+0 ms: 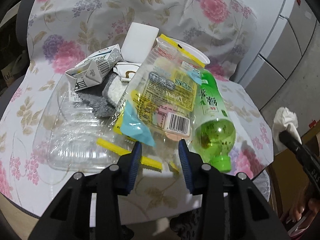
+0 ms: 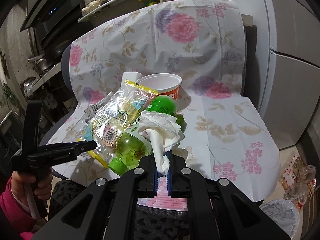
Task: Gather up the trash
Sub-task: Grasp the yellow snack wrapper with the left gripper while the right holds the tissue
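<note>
Right tool (image 2: 162, 167) is clenched on a crumpled tissue (image 2: 163, 125); left tool (image 1: 160, 150) gapes around the clear snack wrapper (image 1: 160, 92).

Right gripper (image 2: 162, 165) clamps crumpled tissue (image 2: 160, 128) above green bottle (image 2: 130, 150).

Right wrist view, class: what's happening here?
A person is collecting trash from a chair draped in a floral cloth. The right gripper is shut on a crumpled white tissue. The left gripper is open, jaws around the edge of a clear snack wrapper, beside a green bottle.
</note>
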{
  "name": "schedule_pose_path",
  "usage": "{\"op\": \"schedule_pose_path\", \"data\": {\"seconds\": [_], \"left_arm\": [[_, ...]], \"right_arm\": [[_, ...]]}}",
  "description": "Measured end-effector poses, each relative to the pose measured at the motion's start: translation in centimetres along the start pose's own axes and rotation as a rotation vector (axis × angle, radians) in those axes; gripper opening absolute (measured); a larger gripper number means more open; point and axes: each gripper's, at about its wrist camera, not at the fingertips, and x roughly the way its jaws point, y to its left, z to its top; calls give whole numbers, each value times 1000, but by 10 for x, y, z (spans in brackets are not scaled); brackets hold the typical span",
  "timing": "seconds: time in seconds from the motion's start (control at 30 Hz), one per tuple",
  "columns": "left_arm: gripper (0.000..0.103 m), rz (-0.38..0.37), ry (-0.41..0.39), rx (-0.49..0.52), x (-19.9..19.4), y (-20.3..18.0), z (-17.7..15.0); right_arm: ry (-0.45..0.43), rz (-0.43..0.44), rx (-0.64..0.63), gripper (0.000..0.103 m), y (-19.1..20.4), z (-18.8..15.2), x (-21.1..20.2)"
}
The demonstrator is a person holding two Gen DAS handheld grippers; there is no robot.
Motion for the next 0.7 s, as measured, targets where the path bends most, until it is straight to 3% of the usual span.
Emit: {"op": "schedule_pose_path", "data": {"seconds": [0.3, 0.53, 0.7], "left_arm": [[20, -21, -85, -41, -3, 5, 16], [20, -30, -80, -79, 8, 10, 25], [26, -22, -109, -79, 12, 11, 23]], "right_arm": [[8, 3, 0, 7, -1, 0, 4], [22, 13, -10, 7, 3, -2, 6], [23, 23, -13, 7, 5, -1, 7]]}}
